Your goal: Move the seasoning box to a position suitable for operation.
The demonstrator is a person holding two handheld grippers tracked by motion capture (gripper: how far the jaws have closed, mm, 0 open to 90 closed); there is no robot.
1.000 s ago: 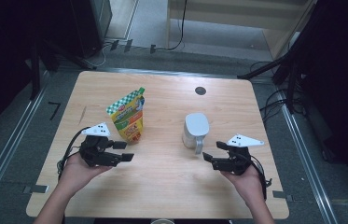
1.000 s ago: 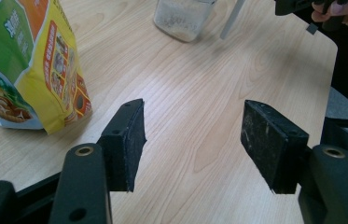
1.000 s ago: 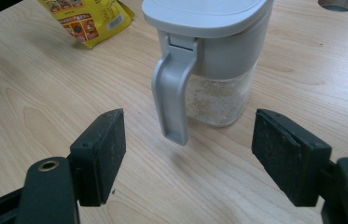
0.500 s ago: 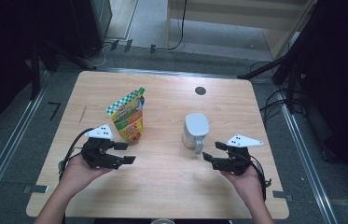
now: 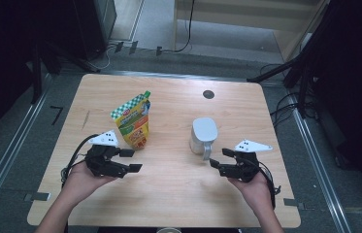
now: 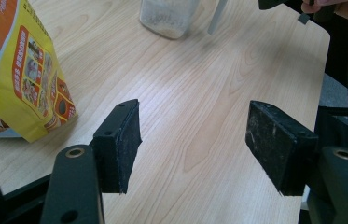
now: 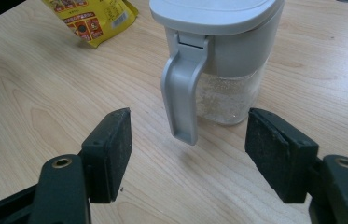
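A: Left first. Left gripper (image 5: 131,160) sits at about 8 o'clock on the table (image 5: 178,194), jaws spread apart, nothing between them but bare wood. They have just been opening a little.

B: Pouch?

A: Snack pouch (image 5: 134,120) stands upright just past that gripper, toward 10 o'clock from table centre, not touching it. In the left gripper view the pouch (image 6: 17,74) is cut off at the top and left edge; print too small to read.

B: Centre?

A: Pitcher (image 5: 204,136), grey lid, clear body, a bit right of centre, around 3 o'clock. Handle (image 7: 181,100) points back toward the person. In the right gripper view its lid runs off the top edge. Something pale and grainy in the bottom; can't tell what. In the left gripper view the pitcher (image 6: 167,18) shows its base, top cropped.

B: Right side?

A: Right gripper (image 5: 220,159) at about 4 o'clock, jaws apart and just been closing slightly, aimed at the handle, which hangs ahead of them, untouched. Right hand (image 5: 256,191) partly hidden under the gripper body.

B: Anything else?

A: Dark round spot (image 5: 208,94) near 12 o'clock; can't make out what it is.
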